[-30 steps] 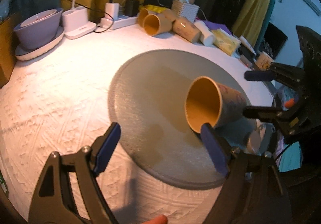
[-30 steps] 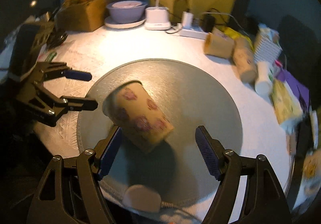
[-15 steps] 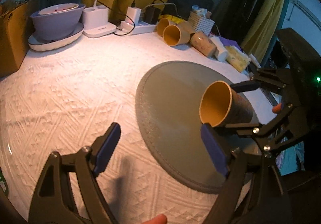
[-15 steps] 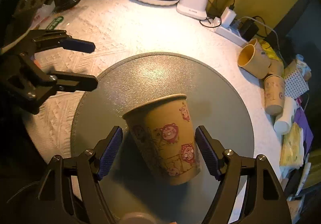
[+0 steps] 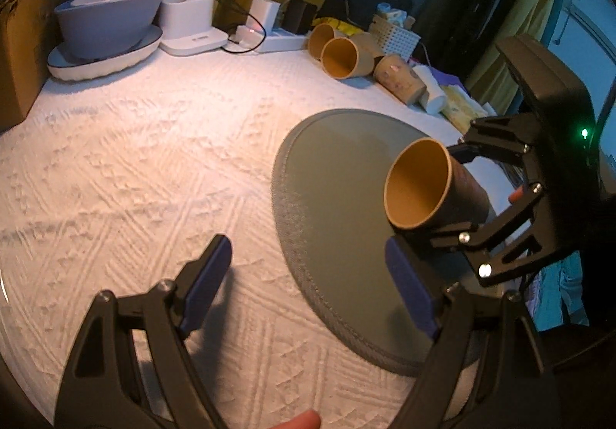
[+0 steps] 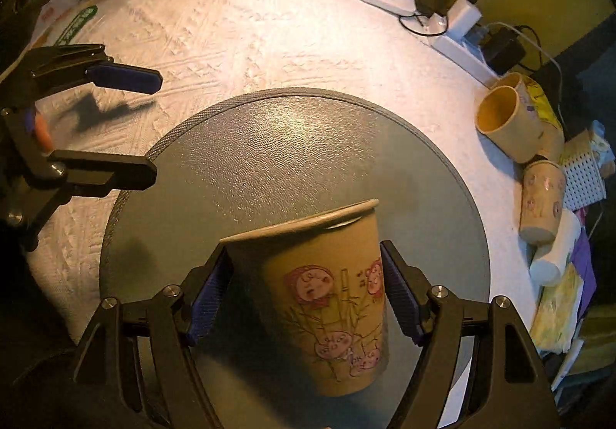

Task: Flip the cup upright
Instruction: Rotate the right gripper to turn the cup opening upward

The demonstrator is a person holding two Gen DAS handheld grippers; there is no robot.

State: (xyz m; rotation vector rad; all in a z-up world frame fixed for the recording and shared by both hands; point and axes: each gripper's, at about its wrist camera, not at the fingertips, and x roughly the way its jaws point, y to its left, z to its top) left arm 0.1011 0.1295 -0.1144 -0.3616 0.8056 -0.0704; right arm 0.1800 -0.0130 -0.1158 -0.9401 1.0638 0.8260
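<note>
Left gripper (image 5: 308,286) idle, jaws spread wide over the white surface (image 5: 134,167). Cup (image 6: 327,294), a second ago lying on the grey mat (image 6: 269,144), now lifted, clamped in right gripper (image 6: 306,298), rim tipped upward: flip nearly complete. Cartoon prints only; no legible writing.

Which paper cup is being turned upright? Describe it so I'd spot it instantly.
Find the round grey mat on the white tablecloth. Over it, the right gripper grips a tan cartoon-printed cup. Unlike the cups lying beside the power strip, it is held in the air.
</note>
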